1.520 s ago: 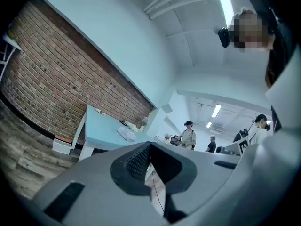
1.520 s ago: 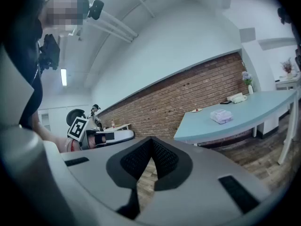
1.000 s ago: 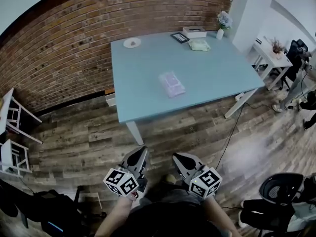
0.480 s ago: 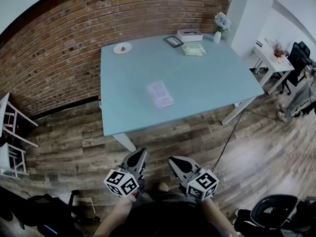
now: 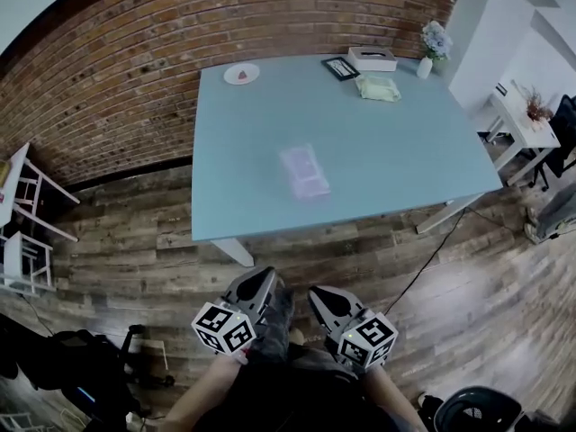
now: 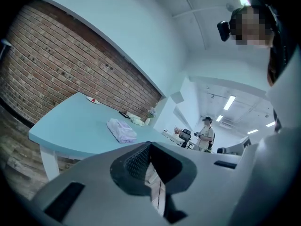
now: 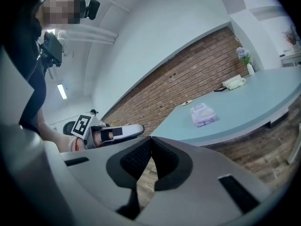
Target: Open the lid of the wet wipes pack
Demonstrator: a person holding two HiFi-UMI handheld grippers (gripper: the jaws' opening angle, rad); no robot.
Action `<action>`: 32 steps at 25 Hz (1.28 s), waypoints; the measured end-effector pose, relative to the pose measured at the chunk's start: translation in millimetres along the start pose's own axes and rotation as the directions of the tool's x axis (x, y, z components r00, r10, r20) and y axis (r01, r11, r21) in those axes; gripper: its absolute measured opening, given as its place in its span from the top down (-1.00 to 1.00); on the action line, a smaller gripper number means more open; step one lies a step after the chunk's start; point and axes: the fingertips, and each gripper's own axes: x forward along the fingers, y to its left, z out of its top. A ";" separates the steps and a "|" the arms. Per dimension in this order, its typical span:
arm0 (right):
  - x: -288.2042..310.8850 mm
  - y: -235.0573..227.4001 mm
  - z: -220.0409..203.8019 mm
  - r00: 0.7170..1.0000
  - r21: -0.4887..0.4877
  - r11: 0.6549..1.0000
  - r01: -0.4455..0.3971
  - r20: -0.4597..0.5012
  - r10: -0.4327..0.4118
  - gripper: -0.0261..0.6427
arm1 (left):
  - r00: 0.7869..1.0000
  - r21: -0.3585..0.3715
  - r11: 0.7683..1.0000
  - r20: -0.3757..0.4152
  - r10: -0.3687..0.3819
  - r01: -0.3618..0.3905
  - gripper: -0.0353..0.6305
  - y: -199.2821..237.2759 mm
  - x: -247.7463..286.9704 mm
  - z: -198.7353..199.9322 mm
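Both units are low in front of the body, over the wood floor [image 5: 135,250] and short of the counter [image 5: 234,160]. Left hand-held gripper [image 5: 259,283]: pads closed tip to tip, nothing between them. Right hand-held gripper [image 5: 322,297]: same, jaws together and empty. Neither is near the target. The wet wipes pack [image 5: 304,171] lies flat around mid-counter, a bit toward the near edge, well apart from everything else, long axis running roughly away from the person. It looks like a soft film pouch, pale with purple print. My read is that it's light, squashy and slick, so it will likely skate on the smooth top if only the lid gets pulled. The lid is too small to make out from here, and I can't tell which side its hinge is on. Suggested grip: one unit pins the pouch body by an end or side, where the film gives without crushing the lid frame. The other catches the lid's free lip and flips it up. Not fragile, but a hard pinch on the film would just bunch it. At the far edge are a small plate [image 5: 241,74], a dark frame [image 5: 340,67], a tissue box [image 5: 373,58], a green cloth [image 5: 377,87] and a flower vase [image 5: 435,45]. None are in the way.
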 end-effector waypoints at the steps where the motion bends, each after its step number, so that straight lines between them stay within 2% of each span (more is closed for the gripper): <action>1: 3.0 -3.7 -0.1 1.000 0.007 1.000 0.004 -0.002 -0.004 0.86 | 1.000 -0.005 1.000 -0.002 0.011 -0.011 0.86 5.0 1.8 -0.7; 12: 32.0 -82.7 24.7 0.991 0.037 0.991 0.128 -0.053 -0.126 0.86 | 0.999 -0.044 0.999 -0.011 0.030 -0.030 0.86 46.3 72.6 12.6; 16: 59.4 -99.1 39.4 0.992 0.046 0.992 0.115 -0.060 -0.112 0.86 | 0.999 -0.047 0.998 -0.035 0.032 -0.034 0.86 67.6 100.8 20.8; 26: 121.2 -141.2 60.2 0.984 0.029 0.993 0.110 -0.145 -0.105 0.86 | 0.994 -0.068 0.996 -0.099 0.046 -0.053 0.86 119.1 161.2 42.6; 32: 147.3 -168.3 71.0 0.977 0.056 0.988 0.144 -0.168 -0.133 0.86 | 0.984 -0.055 0.998 -0.178 0.014 -0.024 0.86 141.3 188.3 42.1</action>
